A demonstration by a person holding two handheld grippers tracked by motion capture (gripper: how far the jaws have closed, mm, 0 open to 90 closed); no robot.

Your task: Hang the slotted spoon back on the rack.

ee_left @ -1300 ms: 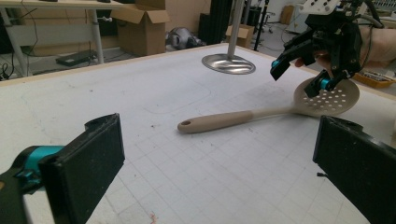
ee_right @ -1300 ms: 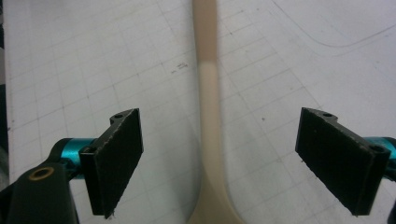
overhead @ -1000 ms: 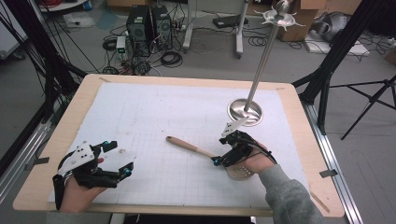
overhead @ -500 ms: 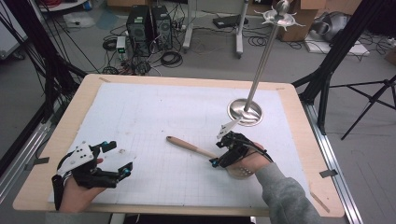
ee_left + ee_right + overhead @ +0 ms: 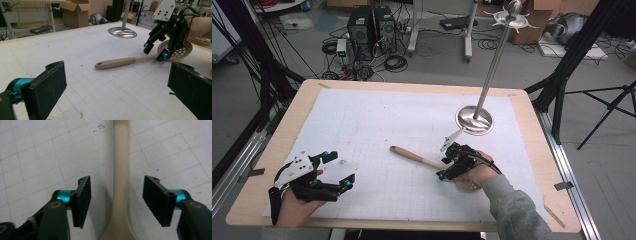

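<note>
My right claw (image 5: 116, 202) is spread wide, one jaw on each side of the neck of the beige slotted spoon (image 5: 120, 170), which lies flat on the white mat (image 5: 362, 125). To grip well, I judge I must lower until the pads (image 5: 83, 200) are level with the neck, then close evenly. My left claw (image 5: 334, 170), also spread, rests well apart from the spoon.

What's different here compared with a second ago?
Very little: the right gripper has shifted slightly left along the skimmer spoon, its open jaws straddling the handle, nothing gripped. The spoon, the left gripper and the metal stand stayed put.
</note>
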